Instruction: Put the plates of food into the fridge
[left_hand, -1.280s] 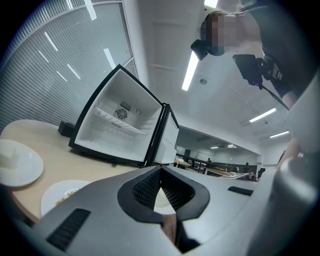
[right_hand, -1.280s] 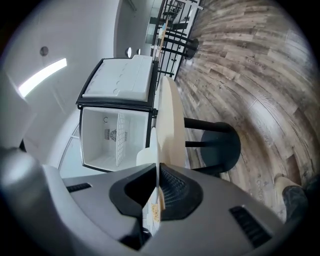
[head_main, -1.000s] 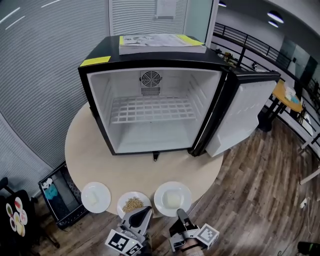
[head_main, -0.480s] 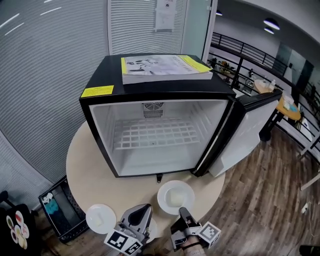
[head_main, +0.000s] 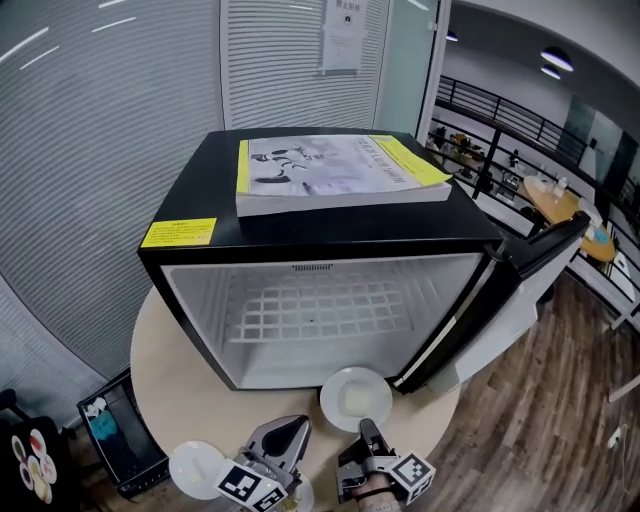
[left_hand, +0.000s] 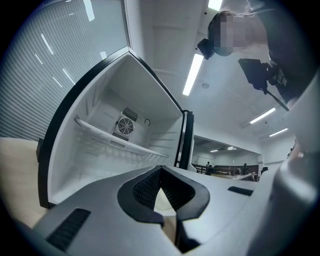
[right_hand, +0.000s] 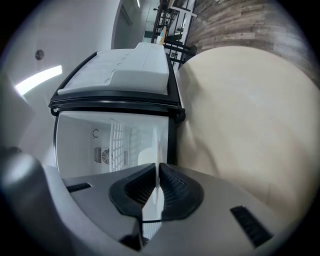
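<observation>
The black fridge (head_main: 200, 300) stands open on the round table (head_main: 180, 390), its wire shelf (head_main: 320, 310) bare. My right gripper (head_main: 365, 430) is shut on the near rim of a white plate (head_main: 355, 398) with pale food, held just in front of the fridge mouth. That plate (right_hand: 157, 145) shows edge-on between the pads in the right gripper view. My left gripper (head_main: 290, 430) is beside it, shut with nothing in it, pointing into the fridge (left_hand: 110, 145). Behind on the table sit a second white plate (head_main: 195, 468) and a sliver of a third plate (head_main: 303, 493) under the left gripper.
The fridge door (head_main: 515, 285) hangs open to the right. A thick book (head_main: 330, 175) lies on top of the fridge. A dark bin (head_main: 110, 425) stands on the floor at the left. Wooden floor and railings lie to the right.
Both grippers have moved toward the fridge, the right one carrying the plate of pale food. The other two plates stayed behind and now lie near the bottom edge.
</observation>
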